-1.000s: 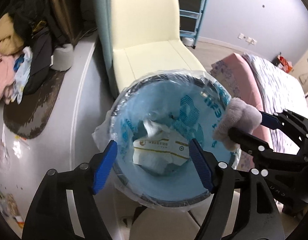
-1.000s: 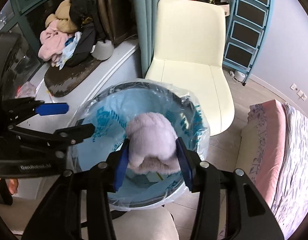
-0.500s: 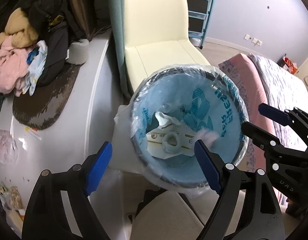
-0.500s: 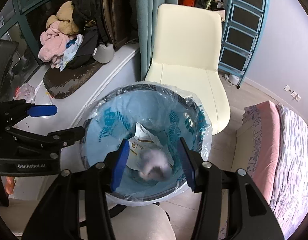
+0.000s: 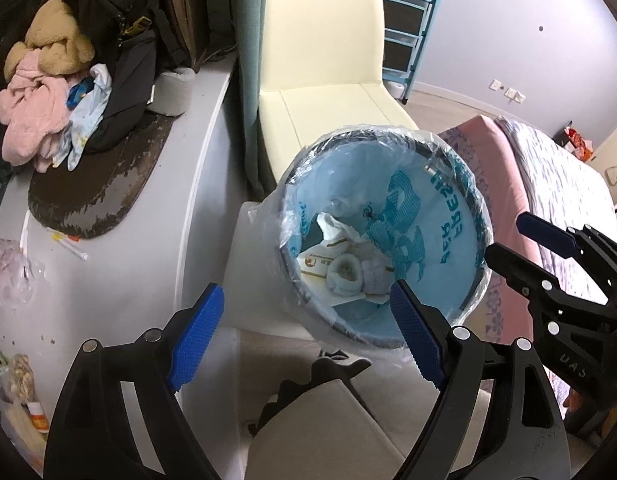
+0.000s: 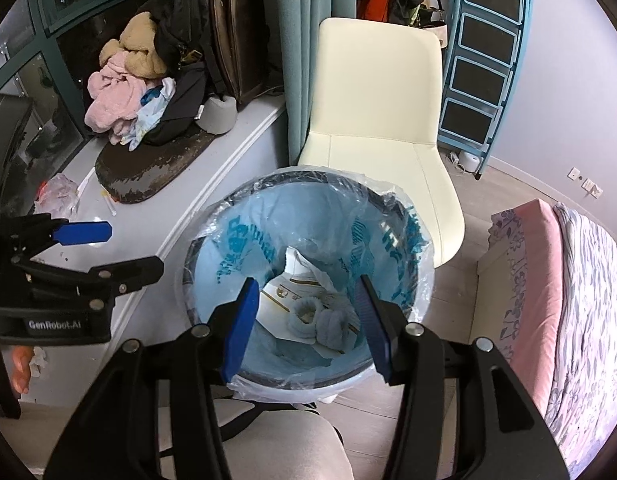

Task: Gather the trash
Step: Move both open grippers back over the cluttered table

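Observation:
A round trash bin lined with a blue printed plastic bag (image 5: 440, 208) (image 6: 236, 240) stands on the floor. At its bottom lie a fluffy pale sock or slipper pair (image 5: 356, 274) (image 6: 322, 322) on a white printed paper package (image 6: 292, 292). My left gripper (image 5: 304, 334) is open and empty, above the bin's near left rim. My right gripper (image 6: 306, 320) is open and empty, directly above the bin mouth. The right gripper also shows at the right edge of the left wrist view (image 5: 556, 264). The left gripper shows at the left of the right wrist view (image 6: 108, 252).
A cream chair (image 6: 380, 120) stands behind the bin. A white ledge (image 5: 108, 280) at left holds a clothes pile (image 5: 48, 100), a dark mat, a crumpled plastic wrapper (image 5: 8, 272) and small scraps. A bed with pink mattress (image 6: 540, 300) is at right. A beige seat (image 6: 284, 444) lies below.
My right gripper opened and let go of the fluffy pink-grey item, which fell to the bottom of the bin. Both grippers have drawn back and up from the bin.

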Demonstrator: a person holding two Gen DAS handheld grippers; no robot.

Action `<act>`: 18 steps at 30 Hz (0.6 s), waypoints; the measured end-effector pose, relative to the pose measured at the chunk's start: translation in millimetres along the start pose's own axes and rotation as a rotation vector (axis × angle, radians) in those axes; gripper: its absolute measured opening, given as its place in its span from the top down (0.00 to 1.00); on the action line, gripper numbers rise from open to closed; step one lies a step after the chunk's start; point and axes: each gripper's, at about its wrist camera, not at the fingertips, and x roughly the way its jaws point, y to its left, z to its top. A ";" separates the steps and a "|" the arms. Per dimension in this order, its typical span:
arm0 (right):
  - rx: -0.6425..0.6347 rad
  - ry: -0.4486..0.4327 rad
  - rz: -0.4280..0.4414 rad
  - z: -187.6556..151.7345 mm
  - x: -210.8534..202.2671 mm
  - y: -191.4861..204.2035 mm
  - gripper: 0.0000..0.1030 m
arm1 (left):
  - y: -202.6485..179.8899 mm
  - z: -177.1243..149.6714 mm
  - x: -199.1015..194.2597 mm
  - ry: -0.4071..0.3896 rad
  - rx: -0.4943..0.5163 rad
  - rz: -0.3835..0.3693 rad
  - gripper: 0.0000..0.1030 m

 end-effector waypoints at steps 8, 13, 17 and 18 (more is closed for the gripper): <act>-0.073 0.027 0.055 0.9 7.8 37.6 0.53 | 40.0 -22.9 -6.2 0.026 -0.099 0.029 0.20; -0.128 0.034 0.088 3.4 10.8 68.0 0.53 | 71.9 -42.3 -17.6 0.023 -0.167 0.055 0.20; -0.175 0.042 0.121 3.4 13.2 99.5 0.53 | 97.0 -59.0 -27.1 0.022 -0.218 0.078 0.20; -0.191 0.045 0.131 3.2 14.1 108.9 0.53 | 103.2 -63.5 -29.6 0.022 -0.231 0.085 0.20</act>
